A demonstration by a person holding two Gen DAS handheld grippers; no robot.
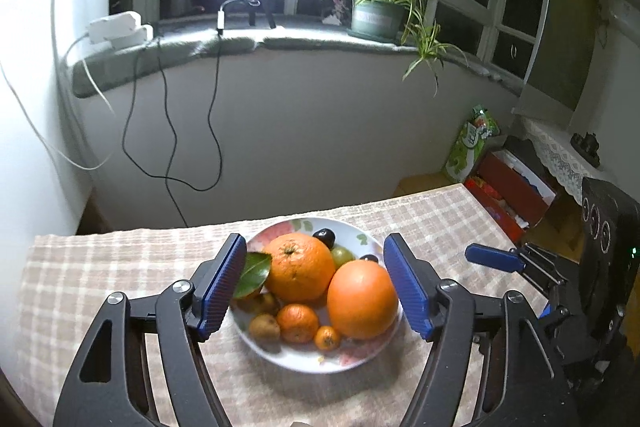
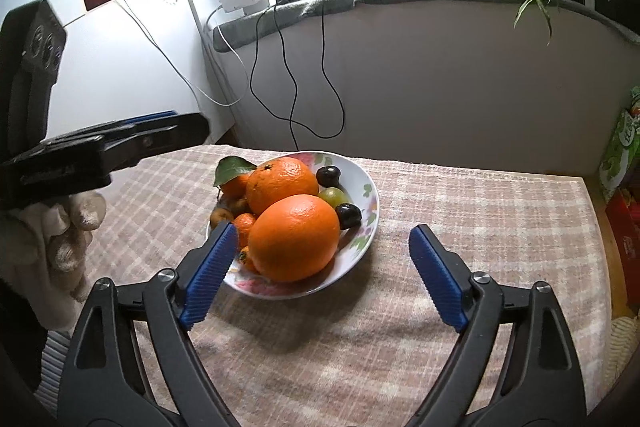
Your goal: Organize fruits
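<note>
A white flowered plate [image 1: 304, 357] [image 2: 366, 187] on the checked cloth holds two large oranges [image 1: 299, 267] [image 1: 362, 299] [image 2: 294, 237] [image 2: 280, 183], small mandarins [image 1: 298, 323], one with a green leaf [image 2: 234, 167], brownish small fruits [image 1: 264, 327], a green grape [image 1: 343, 254] [image 2: 332, 195] and dark plums [image 1: 324, 237] [image 2: 348, 215]. My left gripper [image 1: 316, 285] is open, its blue fingers on either side of the plate above the fruit. My right gripper [image 2: 320, 275] is open, just right of and before the plate, its left finger [image 2: 208, 275] over the plate's near rim.
The checked tablecloth [image 2: 460, 211] covers the table. A wall and windowsill with a potted plant [image 1: 380, 11], cables and a bright lamp stand behind. Boxes and a green bag [image 1: 472, 143] lie right of the table. The right gripper shows in the left wrist view [image 1: 492, 257].
</note>
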